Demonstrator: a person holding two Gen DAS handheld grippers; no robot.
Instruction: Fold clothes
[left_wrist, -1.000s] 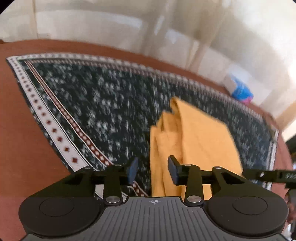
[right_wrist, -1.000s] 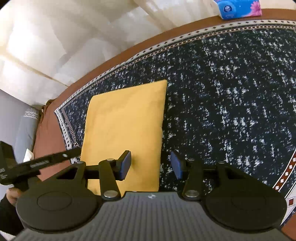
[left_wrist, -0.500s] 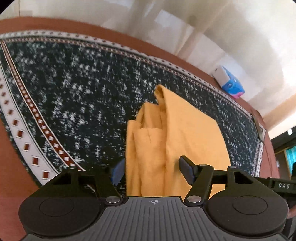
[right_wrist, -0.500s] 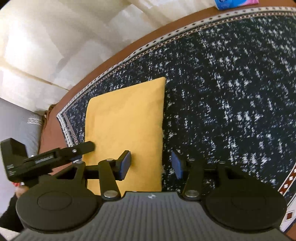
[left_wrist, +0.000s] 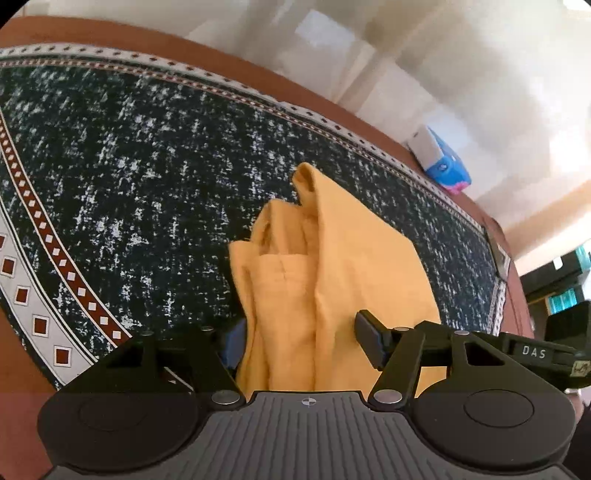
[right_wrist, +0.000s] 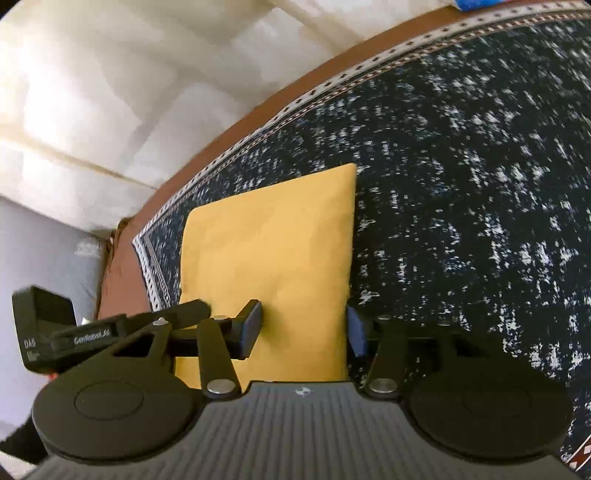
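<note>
A dark speckled rug (left_wrist: 155, 177) with a white and red diamond border covers a brown surface (right_wrist: 122, 280), and it is the work area for both tools.

Nearest the left camera, the left gripper (left_wrist: 301, 341) has its jaws wide, straddling the near end of the yellow garment (left_wrist: 332, 280). The layered, open edges of the cloth face this side, so this looks like a reach to pinch all the layers together before another fold. Nothing is clamped yet.

In the right view, the right gripper (right_wrist: 303, 330) is also spread wide across the other near corner of the yellow garment (right_wrist: 269, 251), one finger over the cloth and one at its edge on the rug. From here the garment shows a smooth, flat face and lies as a neat rectangle, already folded down small. The two tools sit side by side at the same end, likely so the end can be lifted evenly.

Farther off, a blue tissue pack (left_wrist: 441, 168) rests at the far rim of the brown surface. Beyond it hang pale curtains (left_wrist: 424, 62), brightly lit.
</note>
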